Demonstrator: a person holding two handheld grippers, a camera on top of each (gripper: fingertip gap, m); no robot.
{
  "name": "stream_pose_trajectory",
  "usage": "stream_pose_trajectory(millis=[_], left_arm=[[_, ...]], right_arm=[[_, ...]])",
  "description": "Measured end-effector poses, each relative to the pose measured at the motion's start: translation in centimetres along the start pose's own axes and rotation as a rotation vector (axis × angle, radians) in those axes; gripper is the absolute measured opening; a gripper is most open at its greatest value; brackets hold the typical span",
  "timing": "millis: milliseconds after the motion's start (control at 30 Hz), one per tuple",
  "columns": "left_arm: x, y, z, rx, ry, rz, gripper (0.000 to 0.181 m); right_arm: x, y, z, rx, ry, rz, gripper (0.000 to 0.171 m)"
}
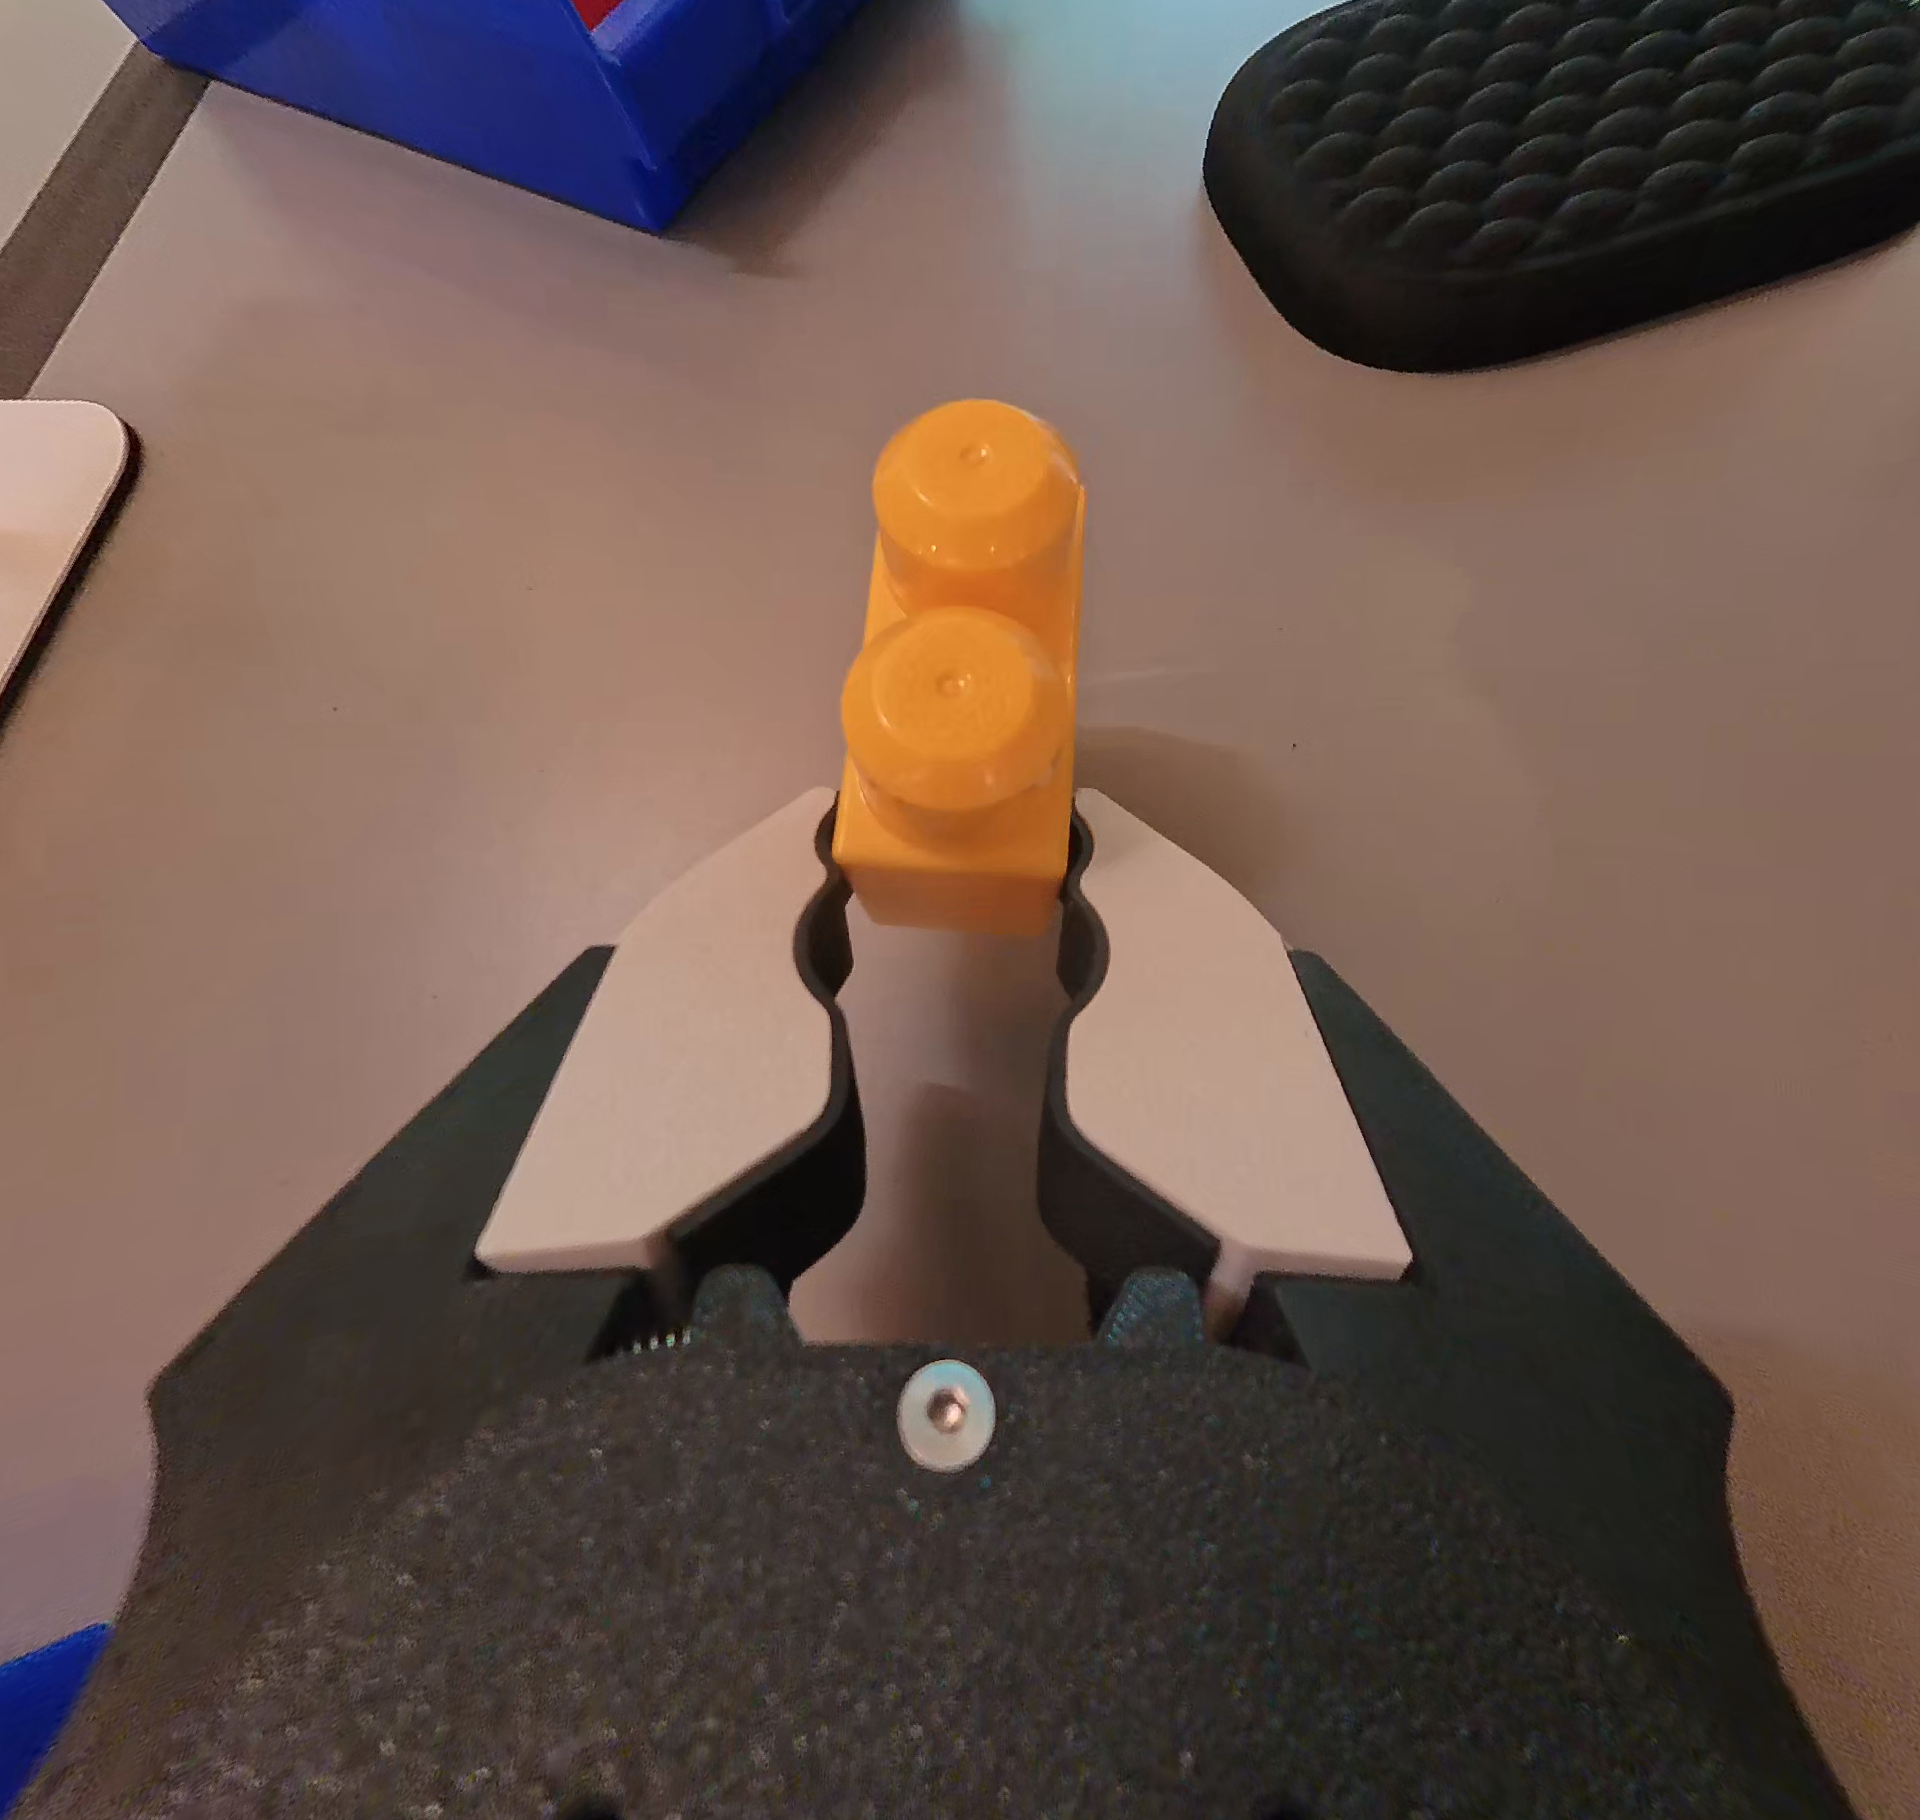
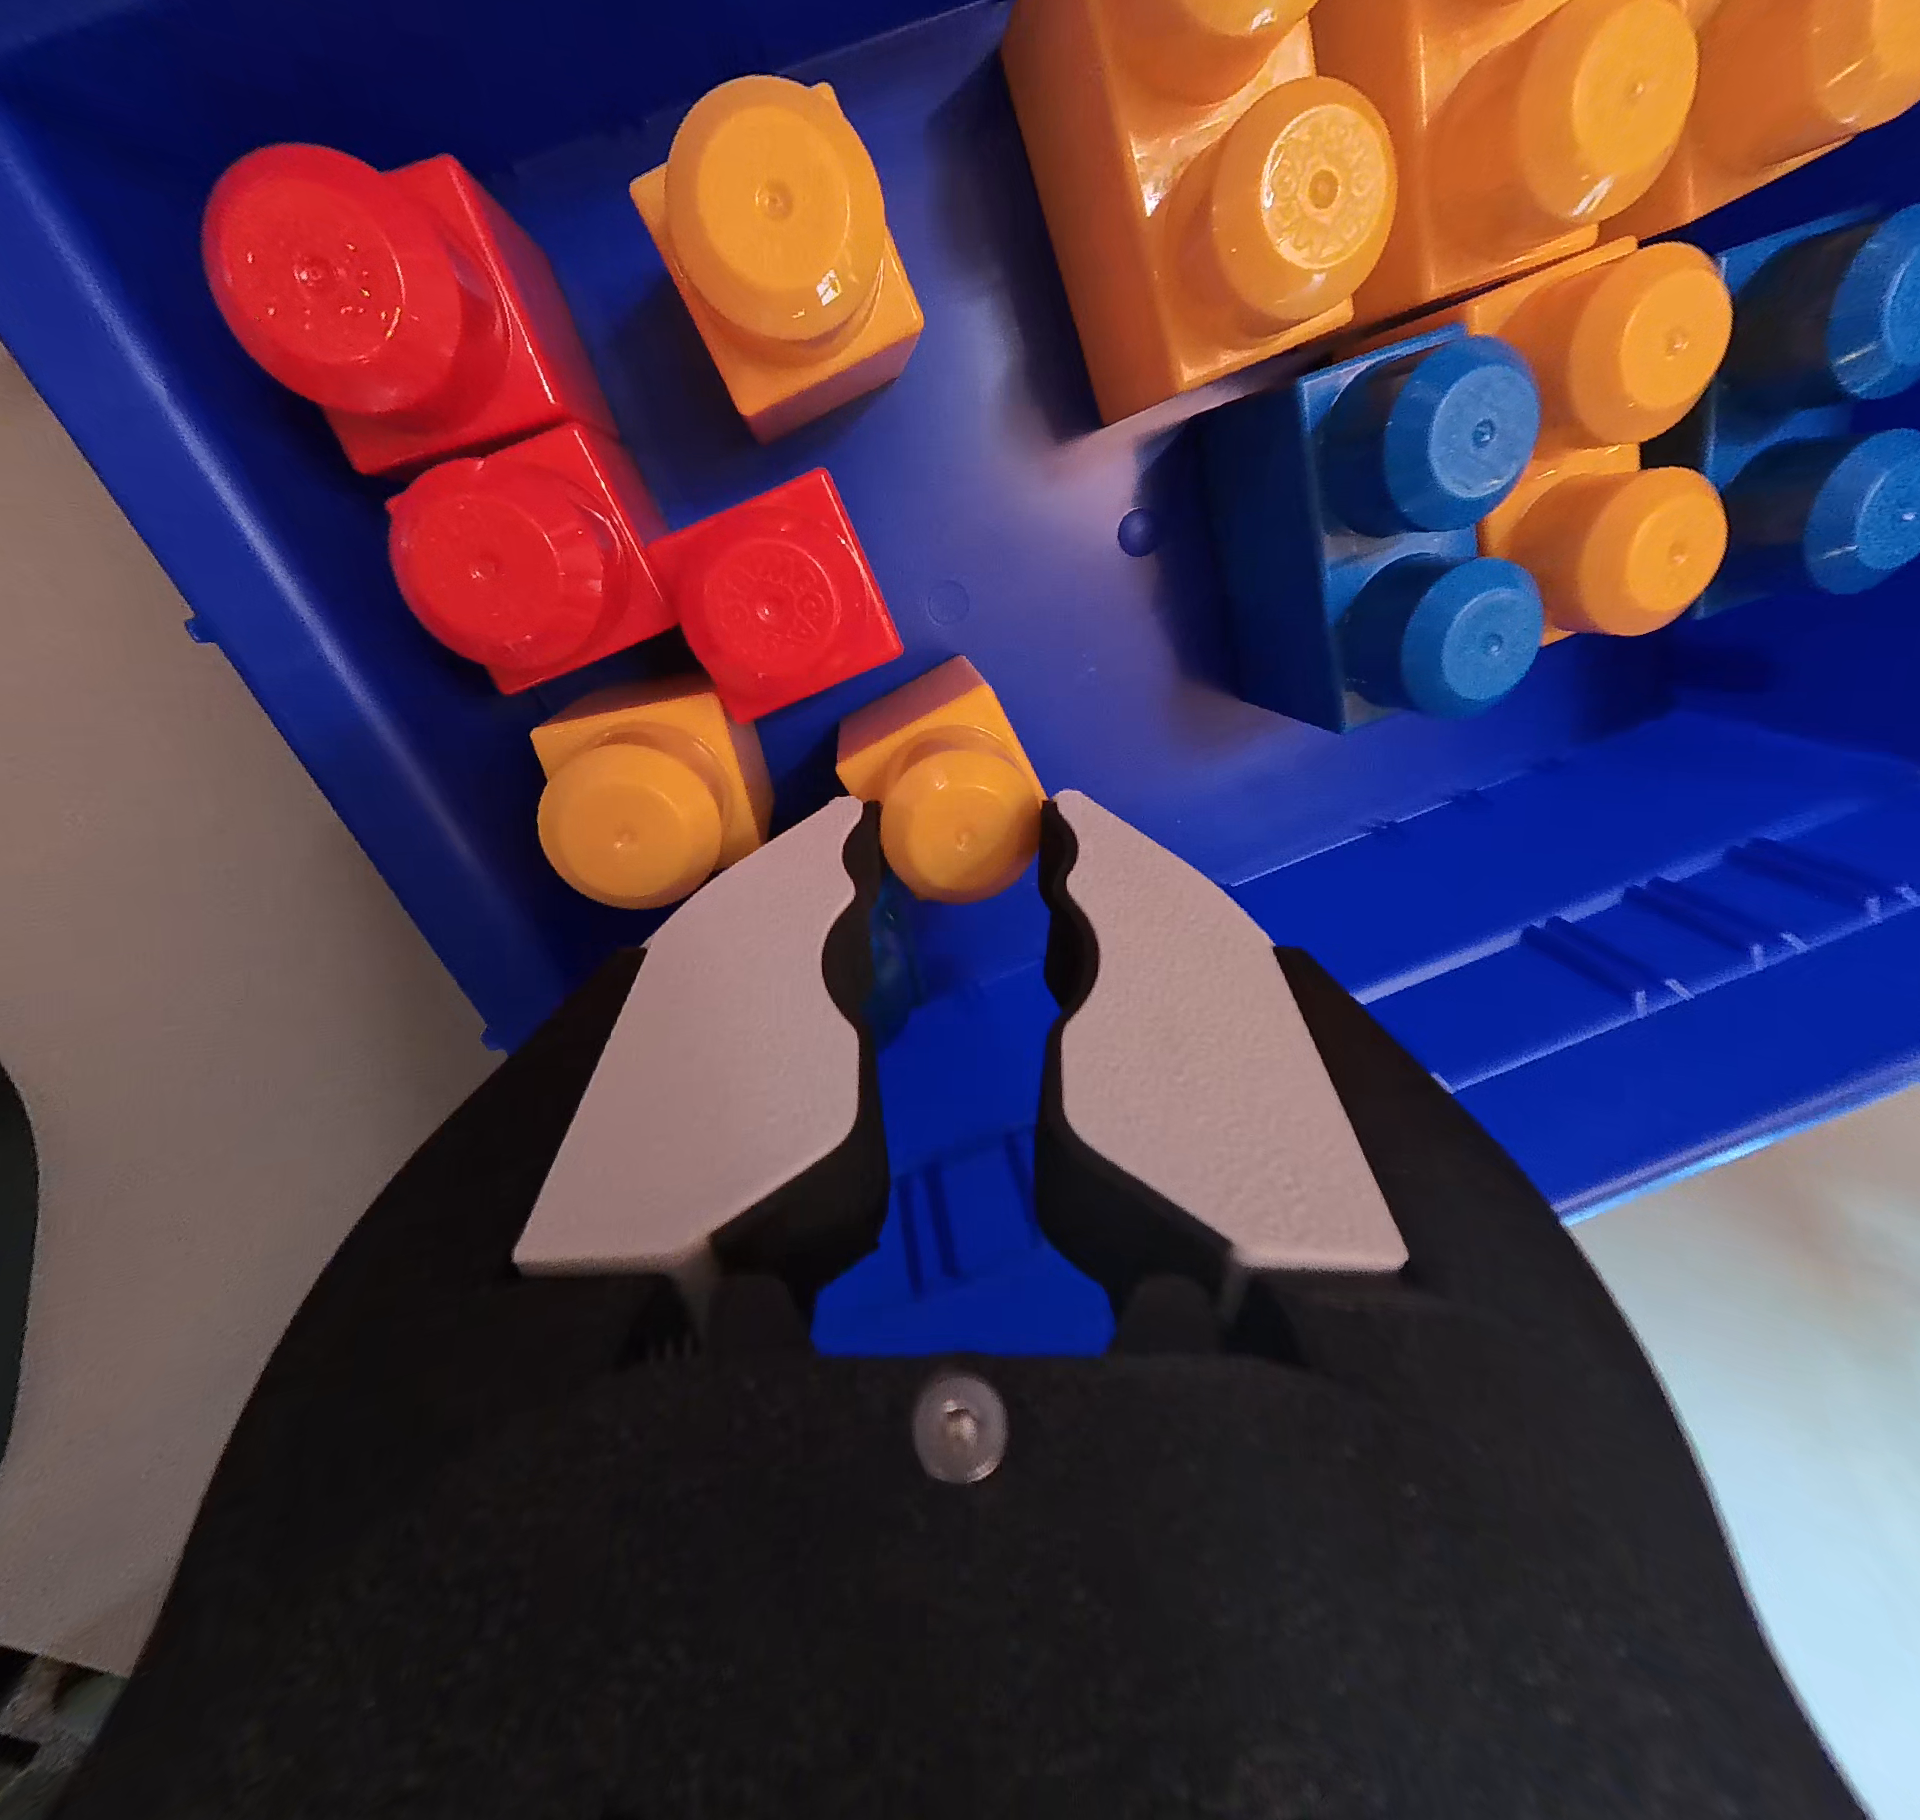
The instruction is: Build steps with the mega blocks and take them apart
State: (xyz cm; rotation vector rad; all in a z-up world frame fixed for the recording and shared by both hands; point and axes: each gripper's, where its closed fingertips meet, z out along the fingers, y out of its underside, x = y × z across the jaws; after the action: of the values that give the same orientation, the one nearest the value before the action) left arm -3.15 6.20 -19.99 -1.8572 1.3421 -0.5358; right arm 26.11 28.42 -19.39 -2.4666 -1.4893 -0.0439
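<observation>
Mega blocks worry us: our left tongs (image 1: 954, 861) pinch only the two-stud orange block (image 1: 961, 690)'s end above the surface (image 1: 1455, 731), so it may twist, while our right tongs (image 2: 961, 825) in the blue bin (image 2: 1039, 482) clasp a single-stud orange block (image 2: 951, 794) by its round stud, which may slip.

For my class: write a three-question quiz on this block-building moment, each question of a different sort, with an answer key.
1. True or false: the left gripper grips the two-stud orange plastic block by its near end, above the grey table.
2. Multiple choice: the right gripper, reaching into the blue plastic bin, has its fingertips either side of
A. a red block
B. a single-stud orange block
C. a blue block
3. Fill in: in the right wrist view, the three single-stud red blocks lie to the ____ of the two-stud blue block.

Key: 1 true; 2 B; 3 left.
</observation>
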Motion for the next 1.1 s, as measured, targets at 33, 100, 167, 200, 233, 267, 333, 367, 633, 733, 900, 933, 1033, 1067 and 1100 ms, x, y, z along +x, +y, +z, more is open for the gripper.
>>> stream_pose_trajectory(millis=[33,100,167,200,233,267,333,367,633,733,900,933,1033,1067,1100], left_arm=[[0.0,0.0,0.0,0.000,-0.001,0.001,0.038],[0.0,-0.1,0.0,0.003,-0.002,0.000,0.038],[-0.1,-0.1,-0.1,0.007,-0.006,0.000,0.038],[-0.2,-0.1,-0.1,0.010,-0.009,-0.001,0.038],[-0.2,-0.2,-0.1,0.012,-0.011,-0.002,0.038],[-0.2,-0.2,-0.1,0.014,-0.011,-0.003,0.038],[-0.3,-0.3,-0.1,0.020,-0.017,-0.001,0.038],[-0.3,-0.3,-0.2,0.025,-0.019,-0.002,0.038],[-0.3,-0.6,-0.2,0.040,-0.019,-0.001,0.038],[-0.2,-0.6,-0.2,0.037,-0.019,0.003,0.037],[-0.1,-0.5,-0.1,0.024,-0.021,0.009,0.038],[-0.1,-0.4,-0.1,0.017,-0.022,0.011,0.038],[-0.3,0.0,0.1,-0.020,-0.036,0.013,0.038],[-0.2,0.2,0.2,-0.031,-0.035,0.008,0.038],[-0.2,0.2,0.2,-0.037,-0.033,0.007,0.037]], right_arm=[[0.0,0.0,0.0,0.002,0.000,-0.002,0.029],[0.1,-0.2,-0.1,0.017,0.011,-0.017,0.029],[0.3,-0.8,-0.8,0.058,0.030,-0.033,0.029],[0.4,-1.3,-1.4,0.090,0.036,-0.033,0.030],[0.5,-1.9,-2.1,0.129,0.040,-0.029,0.031],[0.5,-2.6,-2.9,0.173,0.040,-0.028,0.032],[0.0,-4.3,-4.7,0.267,0.036,-0.045,0.035],[-0.7,-5.2,-5.7,0.315,0.027,-0.070,0.038],[-14.2,-11.4,-11.1,0.598,-0.180,-0.403,0.043],[-20.2,-12.2,-10.8,0.586,-0.267,-0.523,0.043],[-27.4,-12.6,-9.0,0.490,-0.349,-0.685,0.042],[-28.4,-12.6,-8.7,0.468,-0.358,-0.705,0.041],[-30.1,-13.1,-7.5,0.388,-0.345,-0.750,0.039],[-30.5,-13.3,-7.2,0.364,-0.336,-0.762,0.039],[-30.7,-13.6,-6.9,0.341,-0.320,-0.770,0.038]])
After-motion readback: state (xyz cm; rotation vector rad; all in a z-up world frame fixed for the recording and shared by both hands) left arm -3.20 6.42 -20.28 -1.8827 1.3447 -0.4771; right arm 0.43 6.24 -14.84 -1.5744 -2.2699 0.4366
